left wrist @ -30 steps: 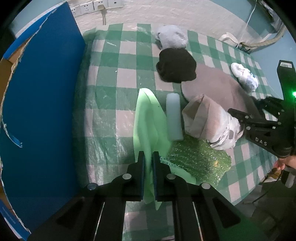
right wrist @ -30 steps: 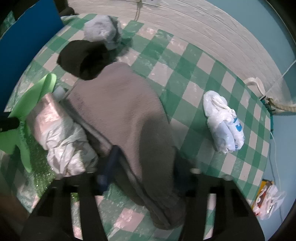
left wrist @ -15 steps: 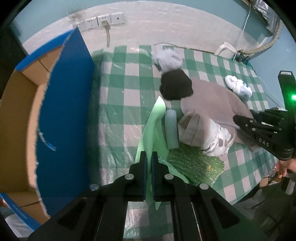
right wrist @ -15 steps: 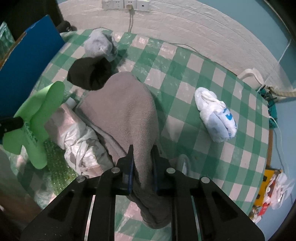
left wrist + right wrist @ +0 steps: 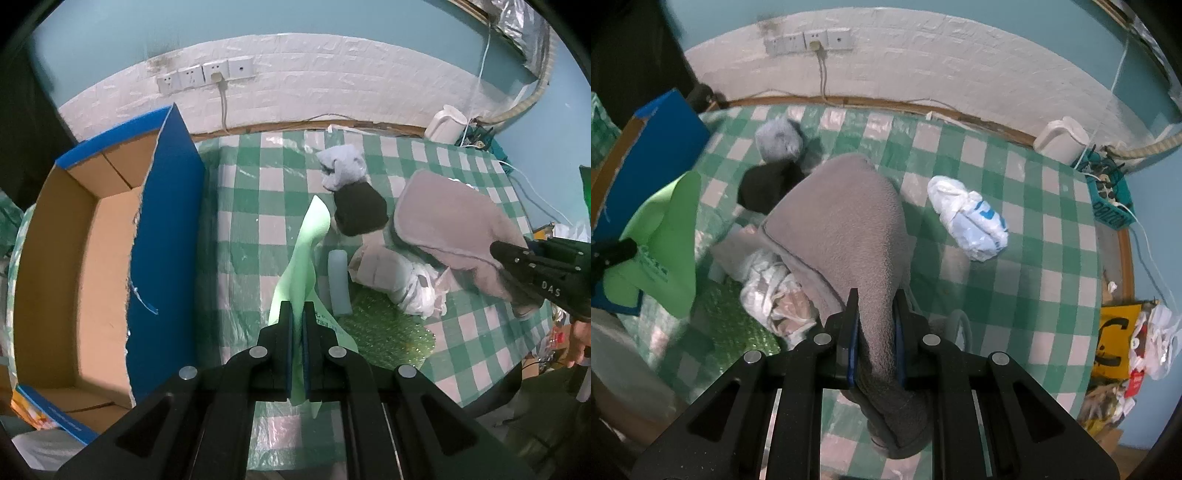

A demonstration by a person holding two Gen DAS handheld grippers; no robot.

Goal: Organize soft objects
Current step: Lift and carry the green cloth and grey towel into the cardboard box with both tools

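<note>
My left gripper (image 5: 298,314) is shut on a light green foam sheet (image 5: 308,251), held above the checked table; the sheet also shows in the right wrist view (image 5: 670,240). My right gripper (image 5: 874,299) is shut on a grey fleece cloth (image 5: 846,229), lifted off the table; the cloth also shows in the left wrist view (image 5: 454,218). On the table lie a black sock bundle (image 5: 360,208), a pale grey sock bundle (image 5: 343,171), a pale foam roll (image 5: 339,280), a crumpled plastic bag (image 5: 399,277), green bubble wrap (image 5: 388,332) and a white-and-blue bag (image 5: 971,218).
An open cardboard box (image 5: 74,266) with blue outer walls stands left of the table (image 5: 266,177). A white brick wall with sockets (image 5: 207,75) is behind. A white kettle (image 5: 1062,140) and a teal basket (image 5: 1108,195) sit at the far right.
Both grippers have risen and pulled back, lifting the green sheet and the grey cloth. The right gripper closed on the cloth. The box interior and wall came into view.
</note>
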